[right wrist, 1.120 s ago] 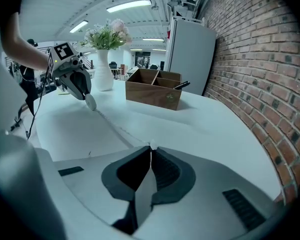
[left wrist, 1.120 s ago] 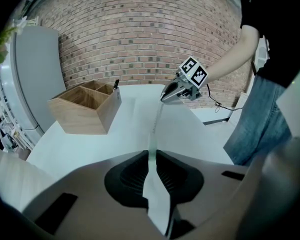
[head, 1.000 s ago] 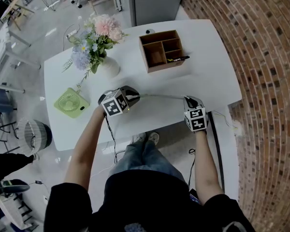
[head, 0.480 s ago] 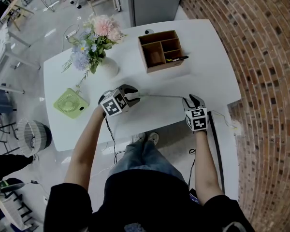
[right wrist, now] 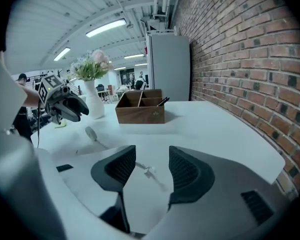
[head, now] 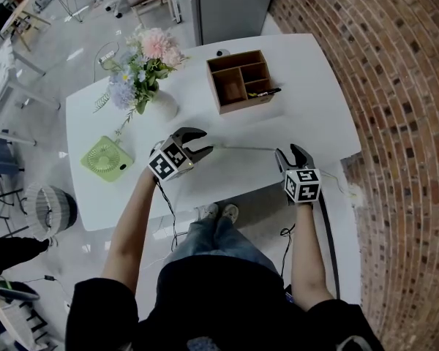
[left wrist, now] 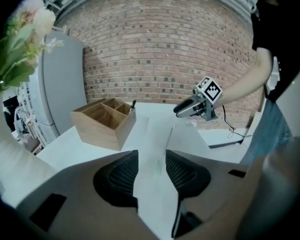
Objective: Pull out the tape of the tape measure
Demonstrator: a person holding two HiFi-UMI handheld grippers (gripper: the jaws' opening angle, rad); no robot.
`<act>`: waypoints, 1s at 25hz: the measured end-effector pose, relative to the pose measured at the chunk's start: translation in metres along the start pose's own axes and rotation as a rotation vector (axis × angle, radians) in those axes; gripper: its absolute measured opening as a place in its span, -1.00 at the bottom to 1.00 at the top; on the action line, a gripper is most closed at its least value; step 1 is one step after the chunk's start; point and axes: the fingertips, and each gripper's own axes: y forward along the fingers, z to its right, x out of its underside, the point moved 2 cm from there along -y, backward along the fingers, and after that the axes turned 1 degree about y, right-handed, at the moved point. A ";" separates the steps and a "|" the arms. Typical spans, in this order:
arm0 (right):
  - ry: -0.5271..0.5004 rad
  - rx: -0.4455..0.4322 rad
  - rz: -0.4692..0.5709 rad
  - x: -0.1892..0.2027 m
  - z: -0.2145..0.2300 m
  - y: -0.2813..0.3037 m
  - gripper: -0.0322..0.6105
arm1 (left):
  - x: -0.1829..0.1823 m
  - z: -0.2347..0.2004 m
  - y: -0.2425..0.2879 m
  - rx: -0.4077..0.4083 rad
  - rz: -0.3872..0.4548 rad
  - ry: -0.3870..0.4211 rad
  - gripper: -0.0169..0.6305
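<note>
A person at a white table holds the left gripper and the right gripper over a tape measure whose thin tape lies drawn out flat on the tabletop between them. The only markings on either gripper are the black-and-white squares on the left marker cube and the right marker cube. A small emblem on the front of the wooden organizer box is too small to read.

Both grippers have just been opening and now stand wide apart, gripping nothing. In the right gripper view the tape's end lies on the table in the gap between the spread jaws, touched by neither pad. From there the tape runs back to the small round case, which rests on the table near the left gripper's jaw tips. Between the left gripper's own jaws only pale tabletop and a blurred streak can be made out.

Behind the tape stand the box with a dark pen in one compartment, a white vase of flowers and a green desk fan. A brick wall borders the table's right side.
</note>
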 end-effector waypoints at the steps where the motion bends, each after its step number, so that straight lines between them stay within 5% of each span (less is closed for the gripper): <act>1: 0.018 0.007 0.029 -0.007 0.001 -0.005 -0.30 | -0.009 -0.003 -0.005 -0.025 0.038 -0.025 -0.39; 7: 0.100 0.045 0.247 -0.063 0.003 -0.042 -0.39 | -0.064 -0.028 -0.044 -0.224 0.310 -0.232 -0.66; 12: 0.098 0.075 0.396 -0.105 -0.005 -0.073 -0.59 | -0.102 -0.041 -0.074 -0.387 0.460 -0.292 -0.82; 18: 0.078 0.112 0.499 -0.129 -0.015 -0.100 -0.85 | -0.123 -0.038 -0.092 -0.505 0.504 -0.286 -0.88; 25: 0.079 0.131 0.536 -0.132 -0.018 -0.112 -0.89 | -0.134 -0.020 -0.085 -0.509 0.490 -0.251 -0.88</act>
